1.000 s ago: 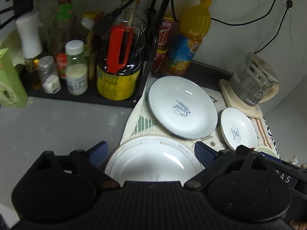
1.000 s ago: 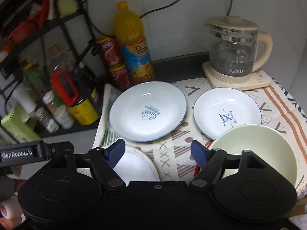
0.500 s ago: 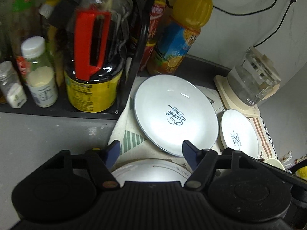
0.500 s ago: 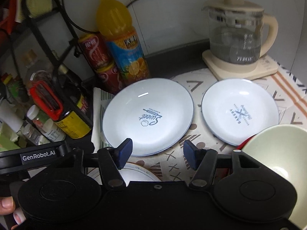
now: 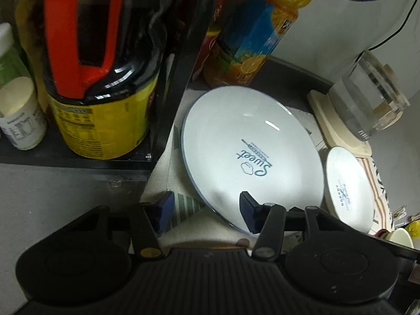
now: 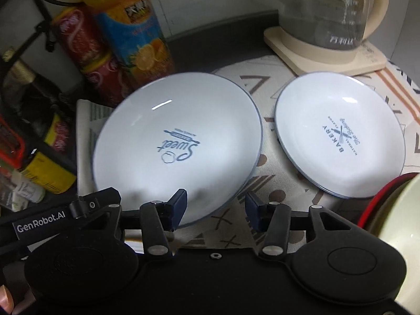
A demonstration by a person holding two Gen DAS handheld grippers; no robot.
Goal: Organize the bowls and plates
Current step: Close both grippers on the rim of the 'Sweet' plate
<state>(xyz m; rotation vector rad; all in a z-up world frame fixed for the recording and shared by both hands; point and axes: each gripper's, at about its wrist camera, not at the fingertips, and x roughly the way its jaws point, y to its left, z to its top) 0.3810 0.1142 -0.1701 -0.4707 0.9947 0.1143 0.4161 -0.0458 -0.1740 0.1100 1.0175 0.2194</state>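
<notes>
A large white plate marked "Sweet" [image 5: 252, 155] [image 6: 178, 141] lies on a patterned cloth. My left gripper [image 5: 207, 212] is open, its fingers straddling the plate's near left rim. My right gripper [image 6: 215, 210] is also open at the plate's near right edge, its left finger over the rim. A smaller white "Bakery" plate [image 6: 338, 136] [image 5: 349, 186] lies to the right. A pale green bowl [image 6: 391, 225] sits in a red-rimmed one at the far right. The left gripper's arm [image 6: 65, 210] shows in the right wrist view.
A black rack [image 5: 181, 60] with a soy sauce bottle [image 5: 102, 63] and jars stands left. An orange juice bottle [image 6: 131, 29] and red cans [image 6: 84, 50] stand behind the plate. A glass kettle [image 6: 325, 13] on a cream base stands back right.
Both grippers have moved forward and down to the "Sweet" plate's near edge. The nearer white plate seen earlier has dropped out of view beneath them.
</notes>
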